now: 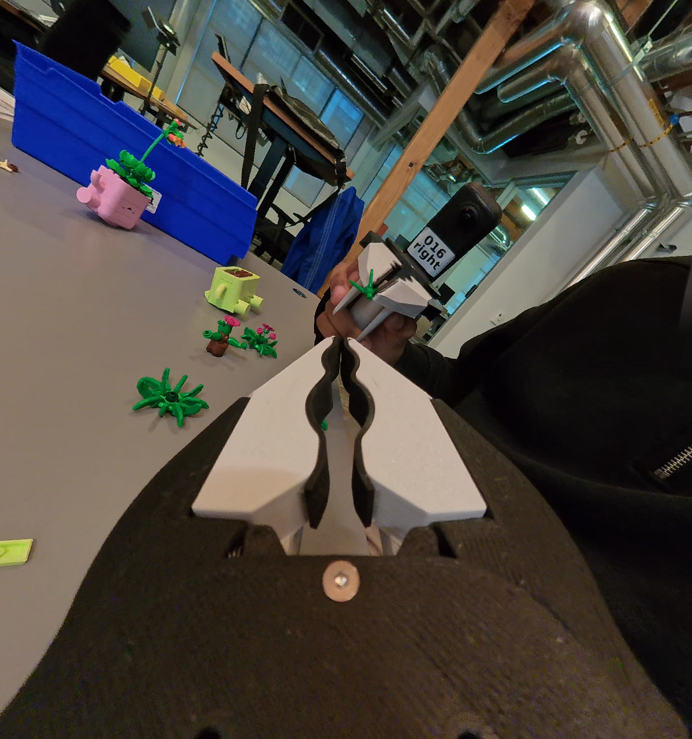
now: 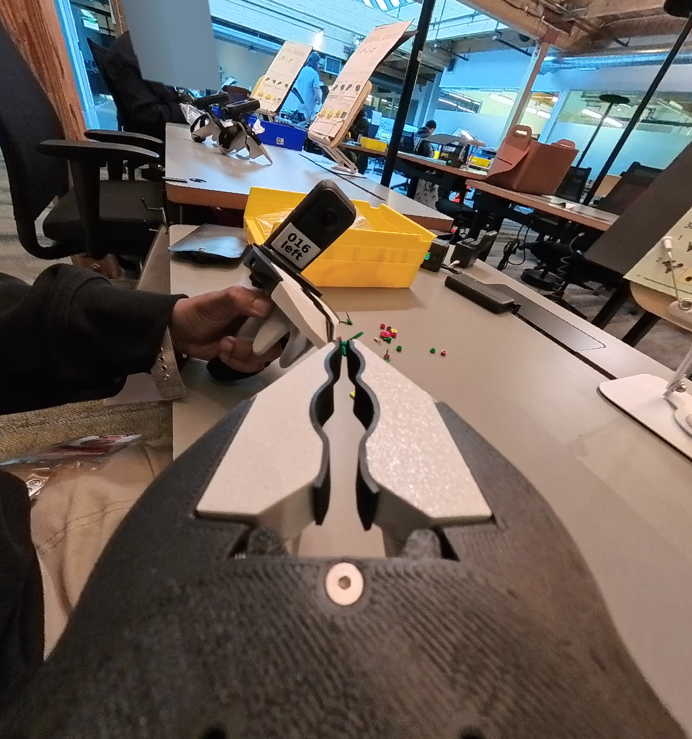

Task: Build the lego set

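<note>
Right gripper [image 1: 366, 294], clamped on a small green stem piece [image 1: 367, 284], meets the closed left gripper [image 1: 339, 340] tip-to-tip above a grey table [image 1: 56, 300]; blue bin [image 1: 136, 160] beyond.

blue bin [image 1: 136, 160], yellow bin [image 2: 360, 256], black office chair [image 2: 56, 180].

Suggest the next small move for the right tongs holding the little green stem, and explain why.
Probably ease the right tongs toward the left tongs and line up the green stem piece. The tips nearly meet above the grey table, and the right pair is shut on the stem. Whether the closed left pair holds anything cannot be told.
</note>
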`<move>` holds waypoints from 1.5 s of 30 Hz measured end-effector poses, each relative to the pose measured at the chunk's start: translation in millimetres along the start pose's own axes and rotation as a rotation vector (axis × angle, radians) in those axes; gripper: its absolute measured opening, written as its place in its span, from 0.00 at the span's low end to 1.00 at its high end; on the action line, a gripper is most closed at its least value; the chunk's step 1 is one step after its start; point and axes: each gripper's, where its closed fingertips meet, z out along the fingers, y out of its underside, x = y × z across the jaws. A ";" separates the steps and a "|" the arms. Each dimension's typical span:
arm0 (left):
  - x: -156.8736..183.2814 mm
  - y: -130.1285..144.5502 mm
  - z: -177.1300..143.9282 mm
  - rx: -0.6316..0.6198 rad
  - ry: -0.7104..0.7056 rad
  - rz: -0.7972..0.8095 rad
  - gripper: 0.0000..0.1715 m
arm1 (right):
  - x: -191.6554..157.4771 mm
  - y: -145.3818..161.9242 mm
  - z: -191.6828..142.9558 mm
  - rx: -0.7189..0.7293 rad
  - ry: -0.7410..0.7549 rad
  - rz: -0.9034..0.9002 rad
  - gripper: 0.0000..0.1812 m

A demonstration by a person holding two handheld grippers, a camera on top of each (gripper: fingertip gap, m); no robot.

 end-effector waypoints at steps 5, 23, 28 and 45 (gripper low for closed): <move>-0.9 -0.1 -0.2 0.002 -0.004 -0.001 0.00 | 1.2 2.6 0.8 -0.003 0.001 0.009 0.00; -44.8 -33.4 -58.3 0.145 -0.447 0.155 0.00 | 0.8 3.2 2.9 -0.006 0.000 0.010 0.00; -62.7 -50.8 -112.5 0.231 -0.731 0.201 0.00 | -0.8 3.0 3.2 -0.005 -0.002 0.009 0.00; -71.0 -48.9 -119.0 0.225 -0.791 0.199 0.00 | 0.2 5.2 -0.2 -0.004 0.014 0.009 0.00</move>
